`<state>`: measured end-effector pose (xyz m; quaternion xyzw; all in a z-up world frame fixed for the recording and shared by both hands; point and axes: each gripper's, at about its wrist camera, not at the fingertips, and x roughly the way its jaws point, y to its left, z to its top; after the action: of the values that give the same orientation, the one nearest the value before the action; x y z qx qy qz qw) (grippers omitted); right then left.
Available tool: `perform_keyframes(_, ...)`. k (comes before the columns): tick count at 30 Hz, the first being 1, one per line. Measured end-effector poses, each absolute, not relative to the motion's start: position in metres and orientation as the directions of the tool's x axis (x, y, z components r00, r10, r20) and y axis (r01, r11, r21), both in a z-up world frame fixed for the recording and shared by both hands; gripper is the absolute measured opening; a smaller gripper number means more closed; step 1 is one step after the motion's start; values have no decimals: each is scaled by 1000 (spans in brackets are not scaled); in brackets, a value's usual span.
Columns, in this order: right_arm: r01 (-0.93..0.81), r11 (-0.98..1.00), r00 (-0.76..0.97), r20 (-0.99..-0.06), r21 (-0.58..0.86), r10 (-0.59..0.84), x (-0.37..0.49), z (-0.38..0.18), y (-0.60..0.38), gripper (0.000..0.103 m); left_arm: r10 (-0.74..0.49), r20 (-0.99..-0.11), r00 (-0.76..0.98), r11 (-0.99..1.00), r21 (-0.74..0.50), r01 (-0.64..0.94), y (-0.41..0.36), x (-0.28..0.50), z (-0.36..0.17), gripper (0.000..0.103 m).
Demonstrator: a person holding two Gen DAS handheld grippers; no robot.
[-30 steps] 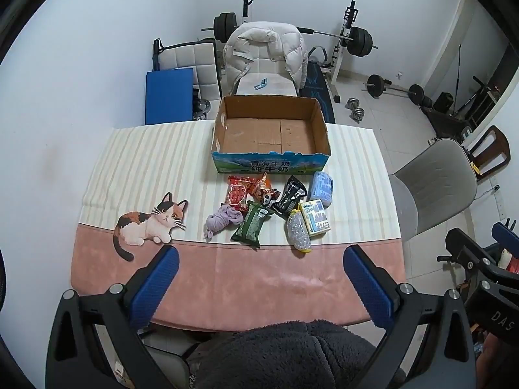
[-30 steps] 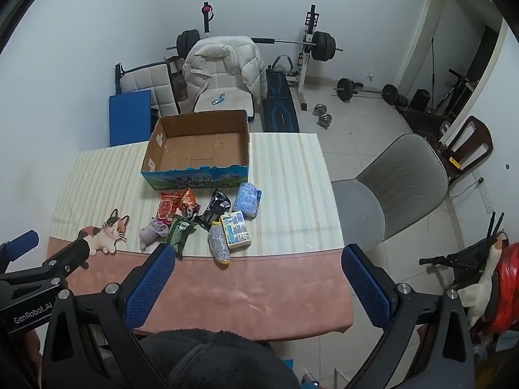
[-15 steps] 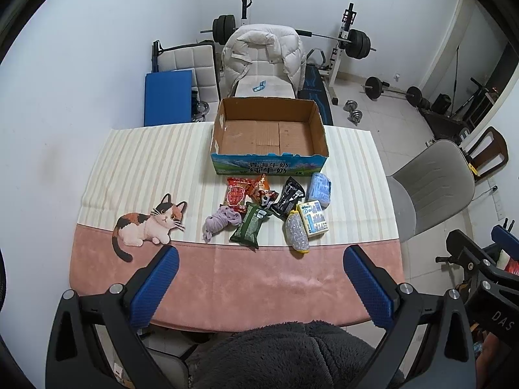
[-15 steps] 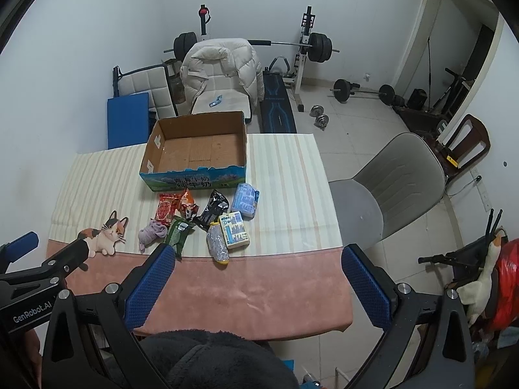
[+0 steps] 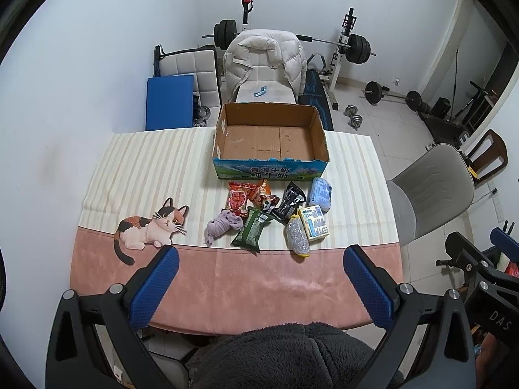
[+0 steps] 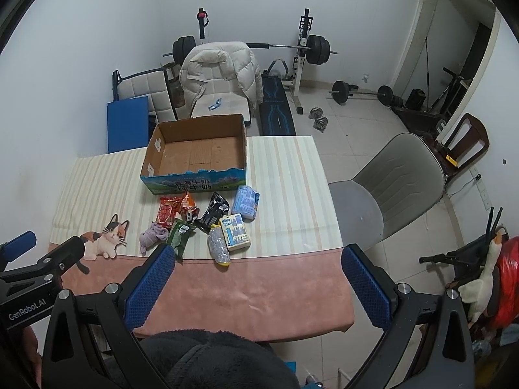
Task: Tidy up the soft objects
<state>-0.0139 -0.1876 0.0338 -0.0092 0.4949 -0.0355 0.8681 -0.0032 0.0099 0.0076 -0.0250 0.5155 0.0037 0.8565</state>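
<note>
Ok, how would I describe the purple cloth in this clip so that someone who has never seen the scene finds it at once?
Start at the open cardboard box on the striped tablecloth; a cluster of snack packets lies in front of it. The purple cloth is at the cluster's left end, beside the green packet and nearest the printed cat. It is the only crumpled fabric there, with no wrapper.

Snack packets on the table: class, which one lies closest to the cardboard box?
The red packet. Its top edge sits just below the box's printed front, while the green packet and black packet lie farther out.
</note>
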Motion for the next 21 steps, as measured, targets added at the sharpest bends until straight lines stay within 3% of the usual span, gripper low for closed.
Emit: perform_keyframes(21,40,998,533,-844,-46,-60,-15,43,-180,103,-8,-874,485,998,-37,-50,15,-7,11,103)
